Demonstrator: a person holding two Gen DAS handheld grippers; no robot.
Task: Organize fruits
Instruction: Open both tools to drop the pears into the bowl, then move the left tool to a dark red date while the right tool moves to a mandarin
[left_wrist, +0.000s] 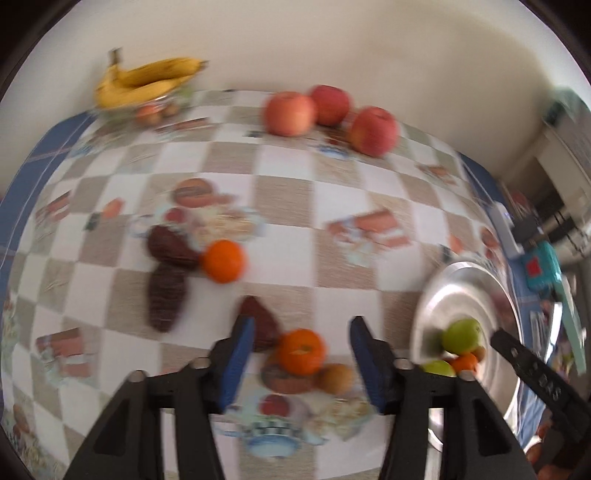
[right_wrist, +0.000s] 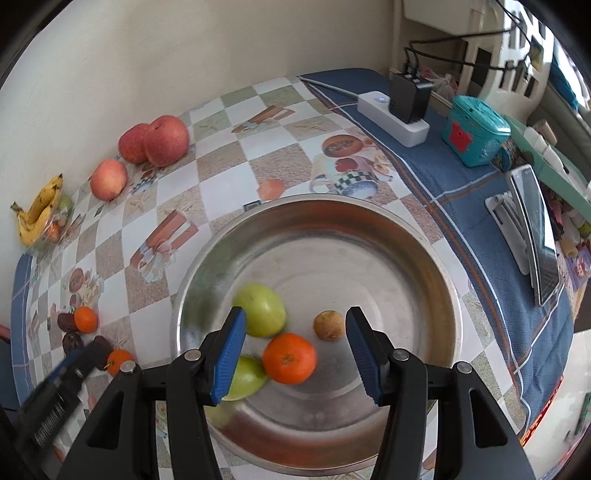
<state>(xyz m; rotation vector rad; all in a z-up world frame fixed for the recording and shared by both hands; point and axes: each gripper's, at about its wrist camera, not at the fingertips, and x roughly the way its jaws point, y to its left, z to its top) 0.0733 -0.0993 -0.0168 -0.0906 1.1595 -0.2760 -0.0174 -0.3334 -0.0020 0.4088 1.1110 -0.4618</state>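
Note:
My left gripper is open and hangs over an orange mandarin on the checked tablecloth, with a small brown fruit beside it. A second mandarin and dark brown dates lie further left. My right gripper is open and empty above a steel basin. The basin holds two green fruits, a mandarin and a small brown fruit. Three red apples sit at the back by the wall.
Bananas lie on a small bowl of fruit at the back left. To the right of the basin are a white power strip, a teal box and a propped phone on blue cloth.

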